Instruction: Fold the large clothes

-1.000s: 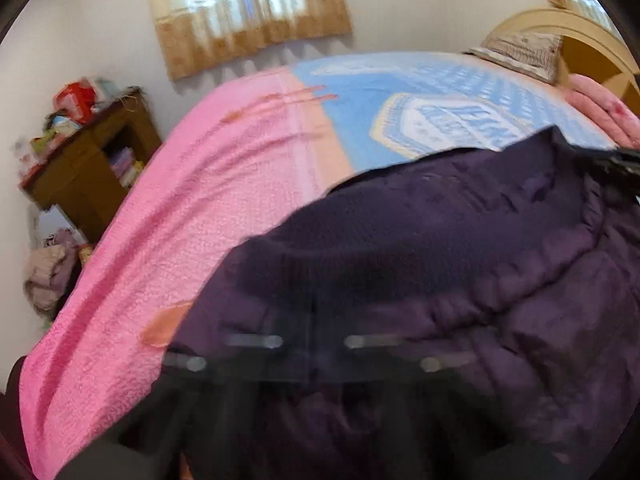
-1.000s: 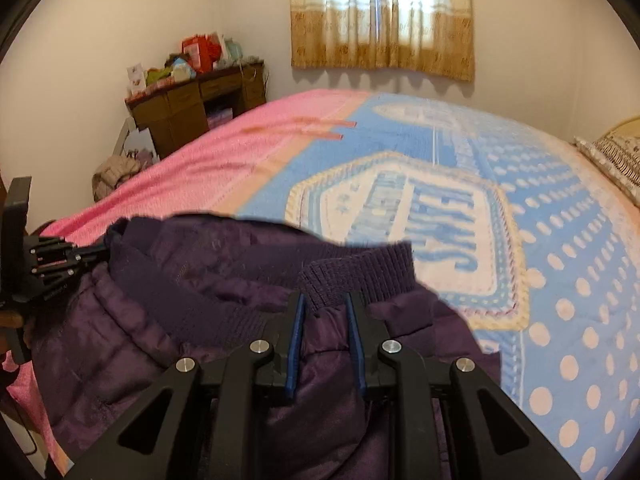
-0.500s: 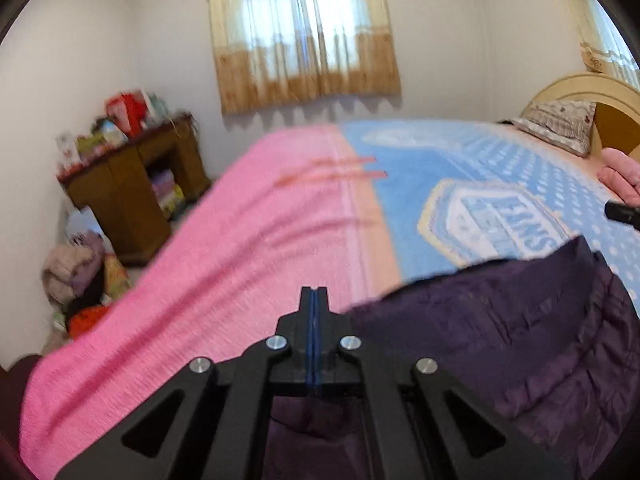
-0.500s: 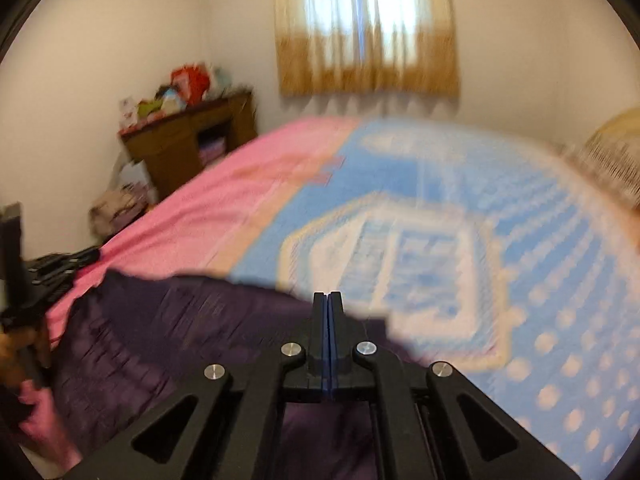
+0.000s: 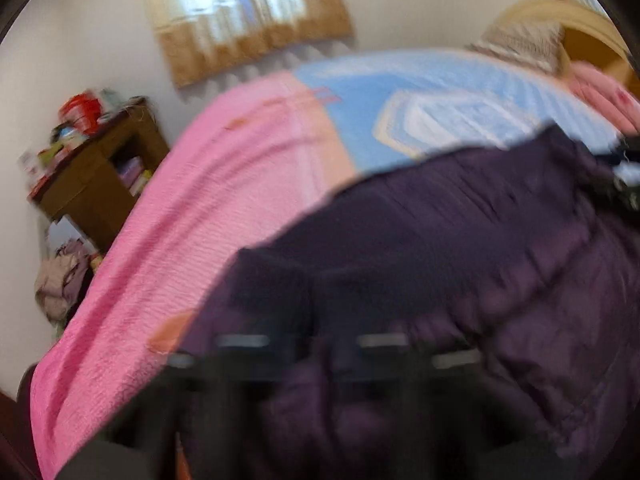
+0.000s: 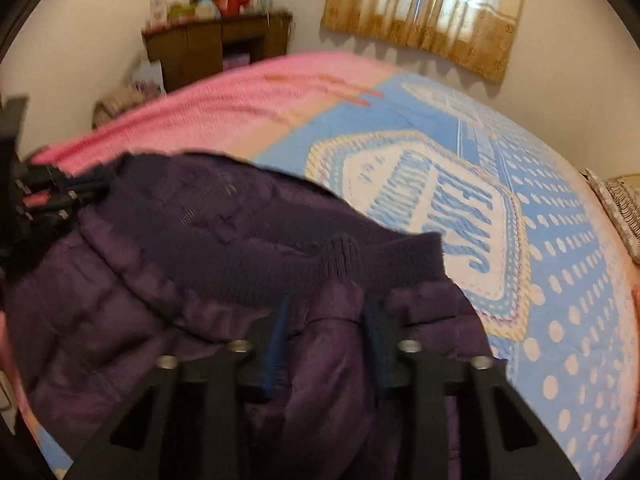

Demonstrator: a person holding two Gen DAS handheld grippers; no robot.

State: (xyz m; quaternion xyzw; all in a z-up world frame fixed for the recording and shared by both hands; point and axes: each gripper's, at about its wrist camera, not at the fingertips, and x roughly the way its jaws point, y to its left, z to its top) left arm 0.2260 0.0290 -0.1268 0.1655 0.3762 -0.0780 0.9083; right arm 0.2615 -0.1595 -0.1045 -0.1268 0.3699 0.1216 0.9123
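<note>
A dark purple padded jacket (image 6: 208,264) with a ribbed hem lies on the bed (image 6: 560,240). In the right wrist view my right gripper (image 6: 326,316) has its fingers apart with a bunch of the jacket's fabric between them, just below the ribbed hem. In the left wrist view the jacket (image 5: 460,260) fills the lower right; my left gripper (image 5: 316,344) is blurred, its fingers spread and buried in the fabric. The left gripper also shows in the right wrist view (image 6: 60,192), at the jacket's far left corner.
The bed has a pink blanket (image 5: 192,216) and a blue dotted cover (image 6: 460,204). A brown cabinet (image 6: 216,52) with clutter stands by the wall. A clothes pile (image 5: 60,280) lies on the floor. Pillows (image 5: 520,44) lie at the headboard.
Half a second ago both grippers were shut and lifted clear of the jacket. Now both are down at the jacket with fingers apart around its fabric, as one second ago.
</note>
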